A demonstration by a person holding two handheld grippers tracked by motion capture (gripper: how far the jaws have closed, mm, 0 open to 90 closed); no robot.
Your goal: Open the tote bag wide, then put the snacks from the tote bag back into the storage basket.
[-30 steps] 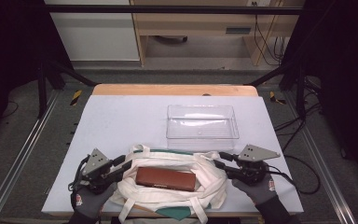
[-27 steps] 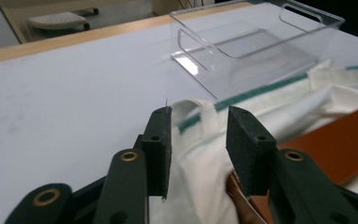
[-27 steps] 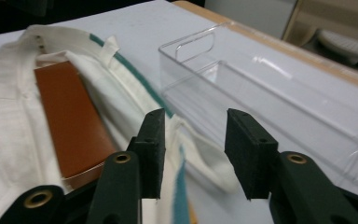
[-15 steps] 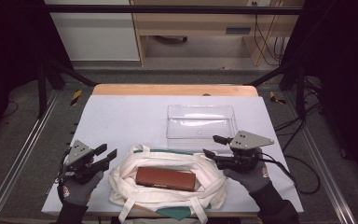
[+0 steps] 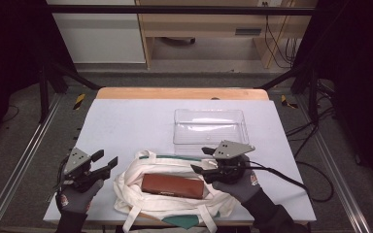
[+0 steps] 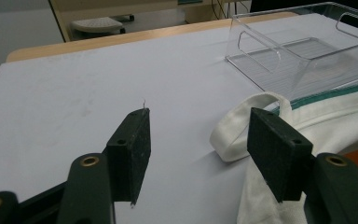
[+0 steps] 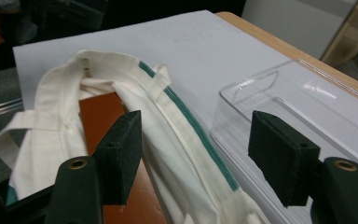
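Note:
A white cloth tote bag with a green stripe lies open at the table's front, and a flat brown case rests in its mouth. My left gripper stands open just left of the bag, apart from it; in the left gripper view the bag's strap loop lies ahead of my jaws. My right gripper is open over the bag's right rim, nothing held. In the right gripper view the bag and the brown case lie below my jaws.
A clear plastic tray sits empty behind the bag, right of centre; it appears as the tray and the tray in the gripper views. The white table cover has a wooden strip at its far edge. Metal rails flank the table.
My left gripper has drawn away from the bag's left edge to the left. My right gripper has lifted and moved a little back toward the tray. The bag lies spread wider.

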